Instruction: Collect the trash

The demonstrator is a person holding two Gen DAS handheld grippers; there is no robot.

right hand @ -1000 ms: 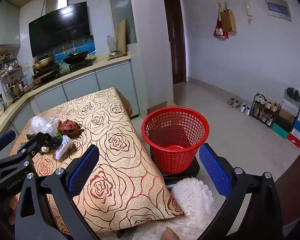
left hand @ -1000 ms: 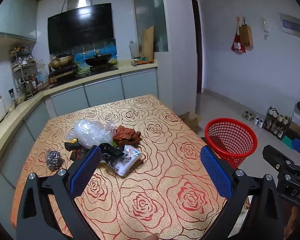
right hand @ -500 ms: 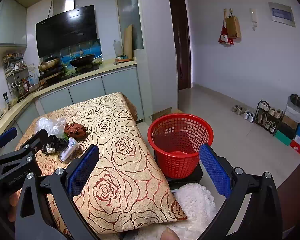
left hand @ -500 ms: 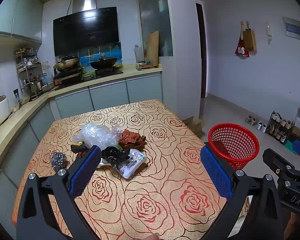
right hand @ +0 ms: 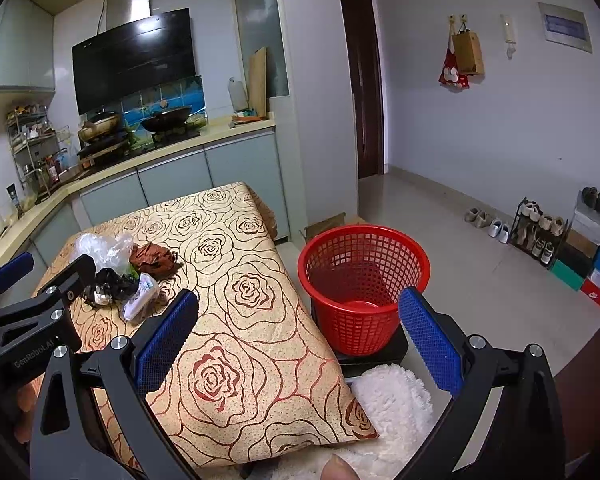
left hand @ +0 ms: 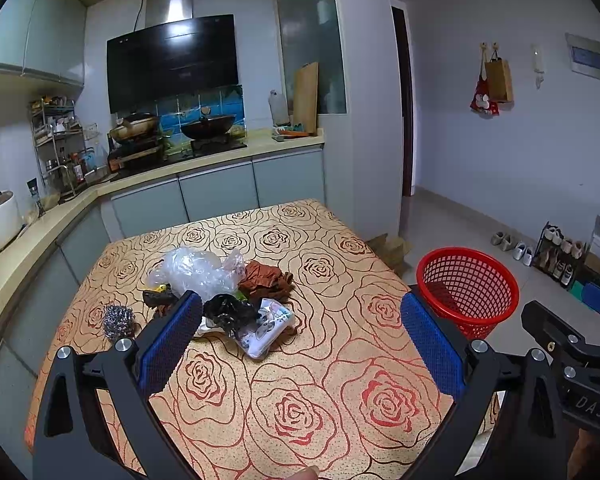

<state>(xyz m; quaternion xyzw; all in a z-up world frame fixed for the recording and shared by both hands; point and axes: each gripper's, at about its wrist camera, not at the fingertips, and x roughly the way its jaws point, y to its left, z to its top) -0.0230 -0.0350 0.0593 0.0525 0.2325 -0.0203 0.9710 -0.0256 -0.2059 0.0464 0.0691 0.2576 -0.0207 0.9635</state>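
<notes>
A heap of trash lies on the rose-patterned table [left hand: 340, 360]: a clear plastic bag [left hand: 196, 268], a brown rag [left hand: 266, 278], a black bag [left hand: 228, 310], a white printed packet [left hand: 266, 326] and a steel scourer [left hand: 118, 320]. The heap also shows in the right wrist view [right hand: 120, 272]. A red mesh basket [right hand: 360, 276] stands on the floor right of the table, also in the left wrist view [left hand: 466, 290]. My left gripper [left hand: 300, 332] is open and empty, above the table's near part, short of the heap. My right gripper [right hand: 296, 336] is open and empty, near the table's front right corner.
A kitchen counter [left hand: 220, 156] with stove and pans runs behind and left of the table. A white fluffy mat [right hand: 392, 404] lies by the basket. Shoe racks [right hand: 540, 228] and boxes line the right wall. A cardboard box [left hand: 392, 246] sits on the floor past the table.
Both grippers have risen and tilted up, so the table and basket sit lower in view. The trash and the basket have not moved. Both stay open.
</notes>
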